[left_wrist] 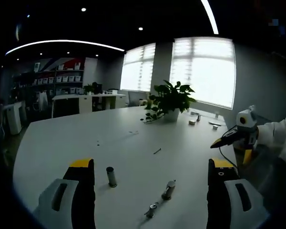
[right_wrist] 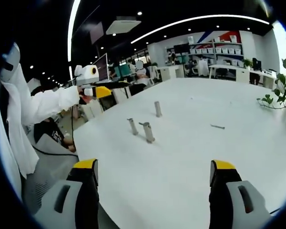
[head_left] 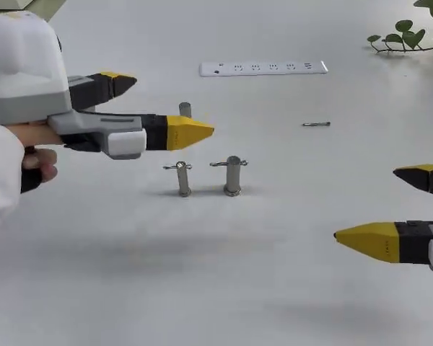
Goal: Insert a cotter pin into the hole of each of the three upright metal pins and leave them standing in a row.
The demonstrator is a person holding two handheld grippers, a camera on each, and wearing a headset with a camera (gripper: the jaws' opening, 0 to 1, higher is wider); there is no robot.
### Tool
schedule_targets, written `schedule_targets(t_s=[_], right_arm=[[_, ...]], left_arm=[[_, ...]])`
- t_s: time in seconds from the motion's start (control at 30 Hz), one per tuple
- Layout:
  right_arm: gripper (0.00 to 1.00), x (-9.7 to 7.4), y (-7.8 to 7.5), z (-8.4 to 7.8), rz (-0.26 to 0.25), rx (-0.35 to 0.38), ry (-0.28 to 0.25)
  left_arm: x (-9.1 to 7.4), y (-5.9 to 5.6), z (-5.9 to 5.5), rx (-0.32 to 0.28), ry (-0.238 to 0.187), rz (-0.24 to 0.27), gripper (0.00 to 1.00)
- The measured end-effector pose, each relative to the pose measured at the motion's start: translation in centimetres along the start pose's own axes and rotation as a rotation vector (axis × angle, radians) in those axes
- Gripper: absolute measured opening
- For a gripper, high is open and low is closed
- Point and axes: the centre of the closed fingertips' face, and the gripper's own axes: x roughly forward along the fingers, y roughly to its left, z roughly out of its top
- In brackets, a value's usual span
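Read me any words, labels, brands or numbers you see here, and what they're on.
No text can be read.
Long white power strip: a dark mark at its left end, too small to read.
Red and blue graphic on the far wall: too blurred to read.

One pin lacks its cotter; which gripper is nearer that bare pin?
Left: left gripper hangs just beside the bare pin; right gripper sits far off, past both fitted pins.

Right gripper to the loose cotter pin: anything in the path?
Nothing visible. Bare table lies between the open right gripper and the loose cotter pin, which lies flat by itself. The nearest fitted upright pin stands well to the left of that line.
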Motion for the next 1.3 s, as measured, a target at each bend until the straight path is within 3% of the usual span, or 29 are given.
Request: schedule_targets(t_s=[0.1, 0.27, 0.53, 0.77, 0.93, 1.3], right_arm=[[0.95, -0.3, -0.3, -0.1, -0.013, 0.009, 0.0], [0.94, -0.4, -0.5, -0.5, -0.023, 0.028, 0.007], [0.92, -0.3, -0.7, -1.1, -0.034, 0.052, 0.022], [0.91, -0.1, -1.0, -1.4, -0.042, 0.066, 0.033], [0.91, 0.2, -1.3, -2.0, -0.046, 0.078, 0.051], [0.9, 0.5, -1.4, -3.1, -0.053, 0.101, 0.081]], left_arm=[[1.2, 1.1, 0.5, 0.03, 0.004, -0.004, 0.96], [2.9, 2.3, -0.1, 0.041, 0.038, -0.005, 0.9], [5.1, 5.3, -2.3, 0.032, 0.092, 0.027, 0.7], [6.1, 7.1, -4.5, 0.053, 0.149, 0.061, 0.54], [6.7, 7.8, -6.0, 0.058, 0.181, 0.064, 0.42], [8.2, 8.5, -8.1, 0.047, 0.217, 0.063, 0.31]])
